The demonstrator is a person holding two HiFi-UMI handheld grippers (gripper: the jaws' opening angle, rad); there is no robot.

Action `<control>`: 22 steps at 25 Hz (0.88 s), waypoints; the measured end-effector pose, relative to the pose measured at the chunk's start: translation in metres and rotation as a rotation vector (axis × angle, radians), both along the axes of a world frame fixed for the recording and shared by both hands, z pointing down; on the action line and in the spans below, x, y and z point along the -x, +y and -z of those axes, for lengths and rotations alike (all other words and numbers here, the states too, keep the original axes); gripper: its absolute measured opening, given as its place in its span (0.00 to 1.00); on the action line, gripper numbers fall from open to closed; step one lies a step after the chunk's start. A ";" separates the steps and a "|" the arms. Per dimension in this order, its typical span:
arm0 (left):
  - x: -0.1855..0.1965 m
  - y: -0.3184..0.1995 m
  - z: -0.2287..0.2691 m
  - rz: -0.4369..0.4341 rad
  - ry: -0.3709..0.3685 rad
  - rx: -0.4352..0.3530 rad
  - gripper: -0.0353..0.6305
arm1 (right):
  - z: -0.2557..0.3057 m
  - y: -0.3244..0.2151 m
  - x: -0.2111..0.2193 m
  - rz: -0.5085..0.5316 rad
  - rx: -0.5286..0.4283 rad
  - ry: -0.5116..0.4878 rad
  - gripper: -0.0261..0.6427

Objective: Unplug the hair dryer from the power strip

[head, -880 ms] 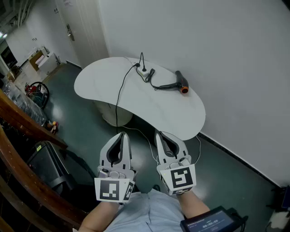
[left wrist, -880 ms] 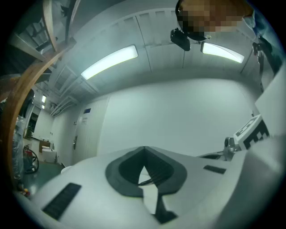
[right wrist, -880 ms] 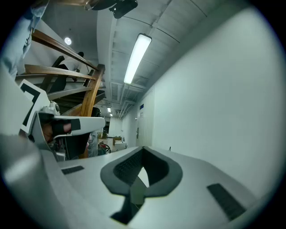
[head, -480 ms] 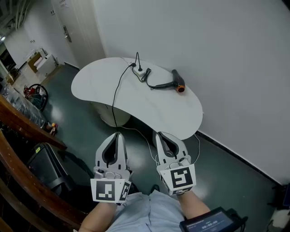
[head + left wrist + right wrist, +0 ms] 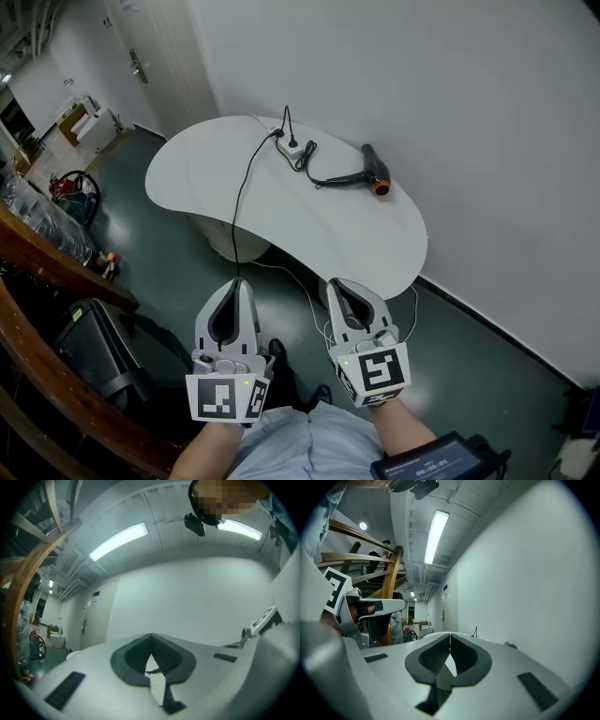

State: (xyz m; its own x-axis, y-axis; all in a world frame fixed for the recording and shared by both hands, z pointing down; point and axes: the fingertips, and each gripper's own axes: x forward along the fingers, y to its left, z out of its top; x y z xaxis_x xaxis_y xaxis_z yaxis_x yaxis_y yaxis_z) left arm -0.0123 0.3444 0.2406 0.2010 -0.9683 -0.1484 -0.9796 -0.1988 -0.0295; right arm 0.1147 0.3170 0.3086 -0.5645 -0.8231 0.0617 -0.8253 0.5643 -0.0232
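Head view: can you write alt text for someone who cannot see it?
A white table beside a white wall carries a black hair dryer, its cord running to a power strip. Nearer the camera, a person holds the left hand-held gripper and right hand-held gripper, both shut and empty, short of the table.

Matt white table [image 5: 202,173], blk plastic dryer [image 5: 373,170]

We note a plain white wall [image 5: 469,112] behind a white kidney-shaped table [image 5: 206,178] on a glossy dark green floor [image 5: 178,262], a curved brown wooden handrail [image 5: 47,251] at left, a pale panelled door [image 5: 164,52] beyond, and a long fluorescent ceiling tube [image 5: 436,536] lit overhead.
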 end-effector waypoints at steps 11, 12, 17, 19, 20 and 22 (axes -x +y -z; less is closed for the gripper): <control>0.056 -0.126 -0.008 -0.045 -0.001 0.031 0.05 | -0.007 -0.123 0.060 -0.021 0.034 0.010 0.04; 0.060 -0.136 -0.006 -0.054 -0.002 0.028 0.05 | -0.003 -0.133 0.064 -0.027 0.028 0.011 0.04; 0.075 -0.178 0.008 -0.098 -0.004 -0.003 0.05 | 0.012 -0.175 0.078 -0.069 0.003 0.009 0.04; 0.081 -0.194 0.010 -0.114 -0.004 -0.009 0.05 | 0.015 -0.190 0.086 -0.078 -0.006 0.012 0.04; 0.084 -0.200 0.010 -0.121 -0.004 -0.010 0.05 | 0.015 -0.196 0.089 -0.082 -0.009 0.015 0.04; 0.089 -0.210 0.009 -0.134 -0.004 -0.010 0.05 | 0.016 -0.205 0.094 -0.092 -0.011 0.018 0.04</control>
State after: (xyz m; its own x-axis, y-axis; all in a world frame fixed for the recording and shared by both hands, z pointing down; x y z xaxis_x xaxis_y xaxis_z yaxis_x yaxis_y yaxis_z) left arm -0.1010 0.1341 0.2312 0.3287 -0.9313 -0.1568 -0.9443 -0.3273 -0.0356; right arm 0.0202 0.1119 0.2924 -0.4854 -0.8721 0.0620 -0.8738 0.4863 -0.0022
